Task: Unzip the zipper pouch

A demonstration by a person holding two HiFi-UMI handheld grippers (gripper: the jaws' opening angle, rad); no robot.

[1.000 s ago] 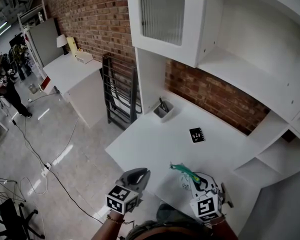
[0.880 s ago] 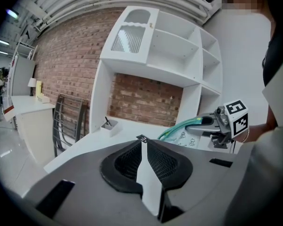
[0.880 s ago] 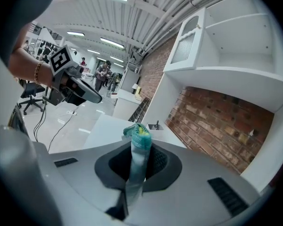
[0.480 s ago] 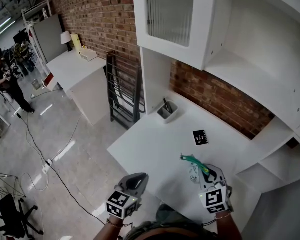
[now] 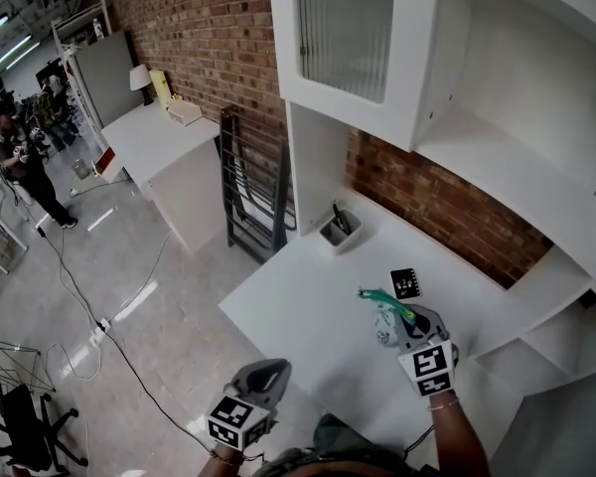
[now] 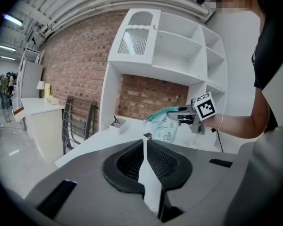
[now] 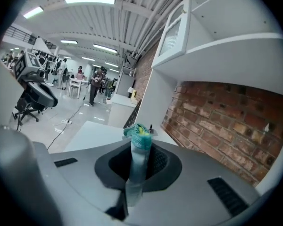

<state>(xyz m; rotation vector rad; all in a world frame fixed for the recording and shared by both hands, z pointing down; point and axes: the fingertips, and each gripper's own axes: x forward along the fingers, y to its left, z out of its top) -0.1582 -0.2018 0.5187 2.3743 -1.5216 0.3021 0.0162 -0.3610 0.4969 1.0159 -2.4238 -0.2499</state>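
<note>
Your right gripper (image 5: 401, 318) has its jaws clamped on the zipper pouch (image 5: 382, 332), pinching the teal zipper band along the top. The pouch hangs free above the right half of the desk (image 5: 298, 306), a little in front of the black card (image 5: 405, 284), with its printed body dangling below the band. Your left gripper (image 5: 266, 372) has its jaws together with nothing between them, and it sits off the desk's front edge, well apart from the pouch.

To do this step well, bring the left gripper up to the free end of the teal band that points away from your right jaws. Open the left jaws before you arrive. Look for the slider there; its place along the band cannot be told from these views. Take only the pull tab, not the fabric beside it. Keep your right grip firm on the band so the pouch cannot swing or twist, and draw the slider along the line of the zipper rather than downward. The likely fault is a loose, sagging band that jams the slider.
</note>
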